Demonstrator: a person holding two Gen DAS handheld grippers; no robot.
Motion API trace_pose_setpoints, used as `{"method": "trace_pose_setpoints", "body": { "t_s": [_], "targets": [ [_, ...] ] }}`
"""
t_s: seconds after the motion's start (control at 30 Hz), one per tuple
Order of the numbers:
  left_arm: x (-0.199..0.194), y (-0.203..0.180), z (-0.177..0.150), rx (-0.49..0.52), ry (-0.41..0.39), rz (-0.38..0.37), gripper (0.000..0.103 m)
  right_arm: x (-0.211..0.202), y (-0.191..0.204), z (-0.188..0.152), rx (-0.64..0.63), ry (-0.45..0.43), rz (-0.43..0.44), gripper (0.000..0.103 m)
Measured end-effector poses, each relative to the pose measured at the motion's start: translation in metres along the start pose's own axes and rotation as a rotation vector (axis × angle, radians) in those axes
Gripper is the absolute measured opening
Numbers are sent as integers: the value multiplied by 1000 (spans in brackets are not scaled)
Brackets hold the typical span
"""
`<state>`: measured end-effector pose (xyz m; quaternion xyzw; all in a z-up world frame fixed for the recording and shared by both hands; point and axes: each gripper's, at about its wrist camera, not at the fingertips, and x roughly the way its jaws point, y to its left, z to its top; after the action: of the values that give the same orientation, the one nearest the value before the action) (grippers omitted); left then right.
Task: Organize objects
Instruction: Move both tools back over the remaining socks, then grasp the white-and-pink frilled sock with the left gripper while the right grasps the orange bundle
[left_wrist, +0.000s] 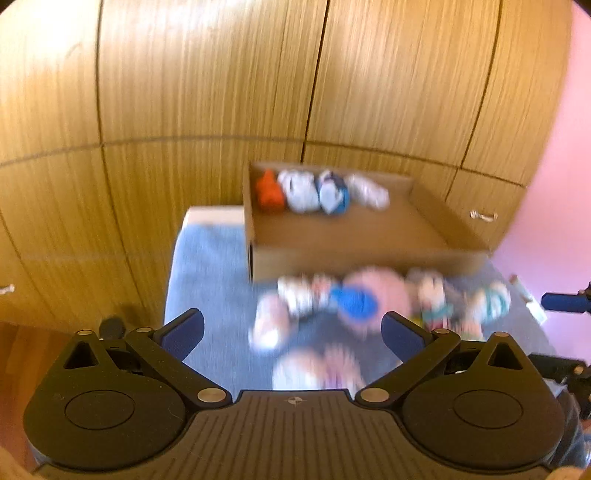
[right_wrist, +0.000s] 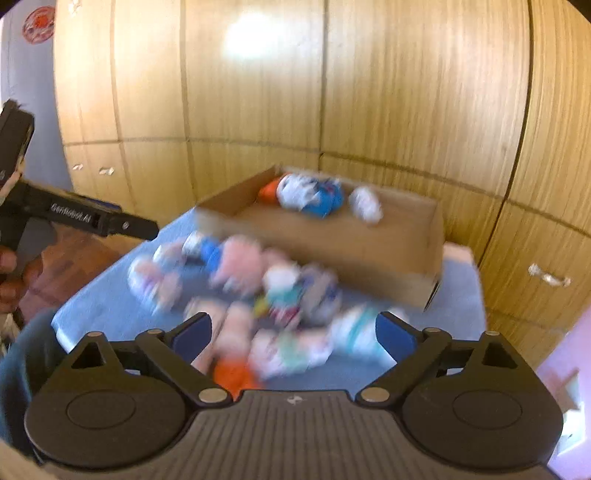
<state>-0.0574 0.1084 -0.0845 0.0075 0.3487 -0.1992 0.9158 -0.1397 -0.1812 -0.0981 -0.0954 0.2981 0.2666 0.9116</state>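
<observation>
Cardboard box (left_wrist: 354, 236) sits at the far end of the blue-covered table (left_wrist: 207, 266), 4 rolled bundles (left_wrist: 321, 190) lined along its back wall; my left gripper (left_wrist: 291, 332) hangs spread wide, holding nothing, above the blurred loose pile (left_wrist: 354, 302). From the right wrist, my right gripper (right_wrist: 293, 332) gapes equally empty over that pile (right_wrist: 258, 288), just before the box (right_wrist: 369, 240).

Both wrist views look down from near at the same cardboard box (left_wrist: 354, 254) and sock pile (right_wrist: 258, 295).

Matt cardboard box (left_wrist: 369, 254); cloth bundles (left_wrist: 354, 299); glossy wood-grain cabinets (left_wrist: 207, 74); blue fabric tabletop (left_wrist: 210, 273).
</observation>
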Motion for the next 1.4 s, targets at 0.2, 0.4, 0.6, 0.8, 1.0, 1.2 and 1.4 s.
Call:
{"method": "trace_pose_setpoints", "body": {
  "t_s": [0.2,0.4,0.6,0.8,1.0,1.2,1.4],
  "targets": [
    [6,-5,-27,32,14,31,102,13,18,-26,-59,0,0,83],
    [25,-12,-33,62,33,42,102,28,18,-32,-46,2,23,75],
    [33,-20,-35,123,18,42,101,32,24,-38,-30,-2,64,66],
    [35,-21,-40,137,16,7,89,34,25,-40,-10,8,109,53],
    [37,-22,-43,165,24,-4,72,34,21,-46,34,18,125,42],
    [34,-21,-41,163,19,-1,69,26,11,-43,54,4,121,41],
    [19,-27,-29,174,8,-10,69,14,-5,-36,53,-3,83,41]
  ]
}}
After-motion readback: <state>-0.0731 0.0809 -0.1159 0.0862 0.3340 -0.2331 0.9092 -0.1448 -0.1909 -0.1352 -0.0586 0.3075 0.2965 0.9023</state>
